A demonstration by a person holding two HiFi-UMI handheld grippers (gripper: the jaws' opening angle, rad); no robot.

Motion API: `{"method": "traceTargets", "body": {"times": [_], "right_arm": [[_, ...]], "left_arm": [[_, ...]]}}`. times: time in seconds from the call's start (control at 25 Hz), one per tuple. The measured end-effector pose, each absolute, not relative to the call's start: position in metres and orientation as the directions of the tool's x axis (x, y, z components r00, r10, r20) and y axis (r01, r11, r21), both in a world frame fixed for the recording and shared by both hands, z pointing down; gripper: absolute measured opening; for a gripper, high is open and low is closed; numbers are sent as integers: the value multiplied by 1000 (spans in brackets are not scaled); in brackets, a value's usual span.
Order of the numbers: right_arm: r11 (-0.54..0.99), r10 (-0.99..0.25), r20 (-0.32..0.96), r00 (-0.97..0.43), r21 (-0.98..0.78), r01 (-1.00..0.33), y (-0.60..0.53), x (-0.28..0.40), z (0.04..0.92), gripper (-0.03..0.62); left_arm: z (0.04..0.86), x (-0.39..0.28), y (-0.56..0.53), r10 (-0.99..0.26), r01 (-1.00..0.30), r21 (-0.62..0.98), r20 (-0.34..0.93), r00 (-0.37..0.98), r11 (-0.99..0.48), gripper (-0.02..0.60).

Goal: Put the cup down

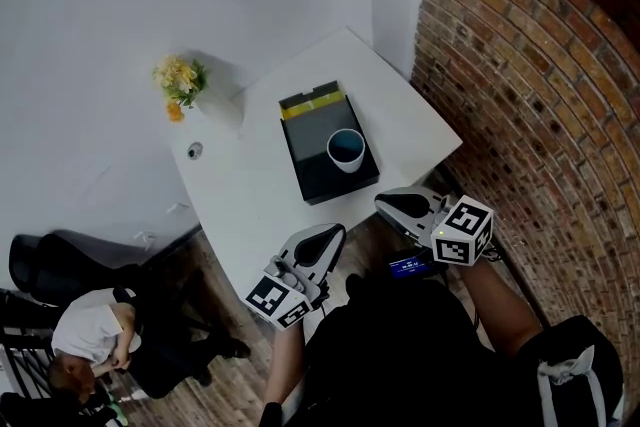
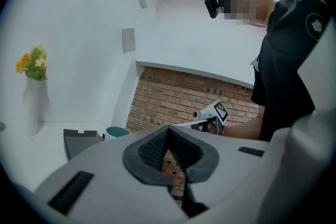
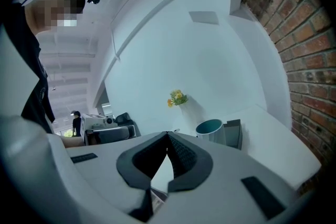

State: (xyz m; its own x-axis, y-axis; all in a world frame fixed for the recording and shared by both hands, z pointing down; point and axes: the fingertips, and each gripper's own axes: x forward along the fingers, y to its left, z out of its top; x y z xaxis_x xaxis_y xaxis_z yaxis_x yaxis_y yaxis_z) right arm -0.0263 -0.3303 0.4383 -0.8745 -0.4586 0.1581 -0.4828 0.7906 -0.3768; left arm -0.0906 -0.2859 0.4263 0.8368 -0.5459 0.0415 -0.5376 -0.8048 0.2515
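Observation:
A white cup with a teal inside (image 1: 346, 149) stands upright on a black tray (image 1: 308, 143) in the middle of the white table (image 1: 250, 205). Nothing holds it. My left gripper (image 1: 325, 237) hangs at the table's near edge, shut and empty. My right gripper (image 1: 395, 206) is beside it to the right, also shut with nothing between its pads. Both are well short of the cup. In the left gripper view the cup (image 2: 116, 131) sits far off past the closed tips (image 2: 168, 129). The right gripper view shows the cup (image 3: 210, 129) beyond its closed tips (image 3: 168, 134).
A vase of yellow flowers (image 1: 180, 85) stands at the table's far left corner, with a small round object (image 1: 194, 150) near it. A brick wall (image 1: 540, 65) runs along the right. A person (image 1: 95, 335) sits by a dark chair (image 1: 60, 260) at lower left.

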Motion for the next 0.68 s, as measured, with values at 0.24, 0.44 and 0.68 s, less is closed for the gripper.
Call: {"method": "traceTargets", "body": {"times": [0.24,0.44,0.68], "right_arm": [[780,-483,194,-854,-349,-520,-331,-24,445,12],[778,-487,203,-849,-340,-528,-329,-23,447,12],[780,-493,213,-844,-321,-537,-328,-22,448,12]], "left_arm": [[429,-92,-285,-551,-543,258,44,833,-799,6],[431,-93,-285,-555,-547,264,48,830,-795,6],[432,-94,-286,-562,-548,286,38,826,-786,8]]}}
